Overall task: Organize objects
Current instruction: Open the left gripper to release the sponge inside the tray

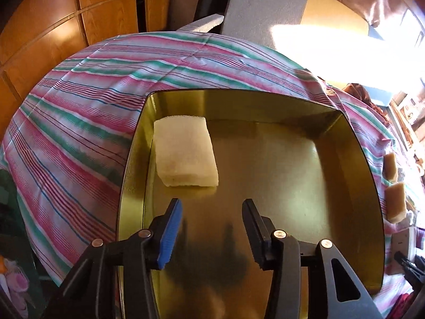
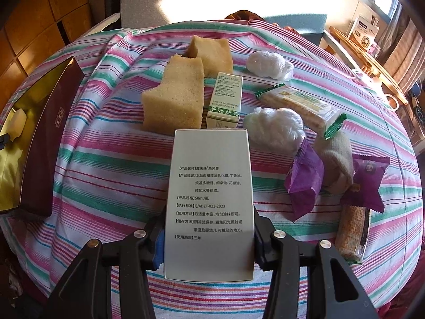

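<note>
Striped cloth (image 2: 111, 143) covers the table, sunlit at the far edge. My right gripper (image 2: 209, 228) is clamped on a smooth white box (image 2: 209, 183), printed face up. My left gripper (image 1: 212, 223) hangs over the tin (image 1: 353, 159), fingers apart on nothing. Beyond it, a pale, porous sponge (image 1: 183, 151) lies in the tin's far-left corner. The box should go flat beside that sponge, edges squared to the glossy gold wall.
</note>
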Action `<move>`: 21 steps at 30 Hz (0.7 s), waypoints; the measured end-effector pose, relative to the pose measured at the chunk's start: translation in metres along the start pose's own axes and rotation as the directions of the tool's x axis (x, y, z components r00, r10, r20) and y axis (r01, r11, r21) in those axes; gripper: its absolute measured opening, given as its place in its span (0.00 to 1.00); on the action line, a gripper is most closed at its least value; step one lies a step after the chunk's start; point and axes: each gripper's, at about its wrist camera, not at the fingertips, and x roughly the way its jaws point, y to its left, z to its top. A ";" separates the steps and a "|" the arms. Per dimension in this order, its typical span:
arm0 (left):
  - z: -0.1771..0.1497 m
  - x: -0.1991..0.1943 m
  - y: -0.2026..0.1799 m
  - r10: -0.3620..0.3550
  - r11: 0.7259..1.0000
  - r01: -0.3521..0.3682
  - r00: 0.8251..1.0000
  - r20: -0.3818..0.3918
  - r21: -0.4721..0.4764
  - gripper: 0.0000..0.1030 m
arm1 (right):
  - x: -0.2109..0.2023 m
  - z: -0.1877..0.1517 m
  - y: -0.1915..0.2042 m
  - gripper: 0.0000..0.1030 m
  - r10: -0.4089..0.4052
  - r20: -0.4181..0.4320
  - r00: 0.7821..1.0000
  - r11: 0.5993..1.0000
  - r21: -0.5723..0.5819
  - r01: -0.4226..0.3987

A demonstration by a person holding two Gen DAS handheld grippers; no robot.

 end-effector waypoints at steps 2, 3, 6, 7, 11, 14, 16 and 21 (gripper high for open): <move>0.010 0.008 0.000 0.040 0.999 -0.040 0.999 0.012 0.014 0.46 | 0.000 0.000 0.000 0.48 -0.003 0.002 1.000 1.000 0.001 0.003; 0.015 0.012 0.001 0.067 0.998 -0.067 0.998 0.019 0.009 0.47 | 0.000 0.000 0.000 0.48 -0.004 0.002 1.000 1.000 -0.001 0.004; 0.023 0.020 0.009 0.103 0.995 -0.103 0.995 0.016 -0.017 0.47 | -0.001 0.000 0.003 0.48 -0.008 0.008 1.000 1.000 -0.019 0.008; 0.022 0.017 0.011 0.113 0.993 -0.113 0.993 0.029 -0.018 0.48 | -0.001 -0.001 0.004 0.48 -0.005 0.008 1.000 1.000 -0.029 0.006; 0.009 -0.009 0.012 0.084 0.996 -0.082 0.992 0.089 -0.021 0.54 | -0.002 -0.002 0.011 0.48 -0.009 0.016 1.000 0.998 -0.060 0.010; -0.008 -0.037 0.004 0.071 0.997 -0.074 0.984 0.162 0.015 0.58 | -0.004 -0.004 0.013 0.48 -0.007 0.015 1.000 0.998 -0.063 0.008; -0.020 -0.053 0.000 0.044 0.999 -0.049 0.981 0.189 0.022 0.59 | -0.004 -0.005 0.016 0.48 -0.004 0.012 1.000 0.997 -0.071 0.005; -0.049 -0.080 -0.006 0.004 0.999 -0.016 0.974 0.226 0.051 0.61 | -0.008 -0.011 0.030 0.48 0.006 0.008 1.000 0.995 -0.095 -0.005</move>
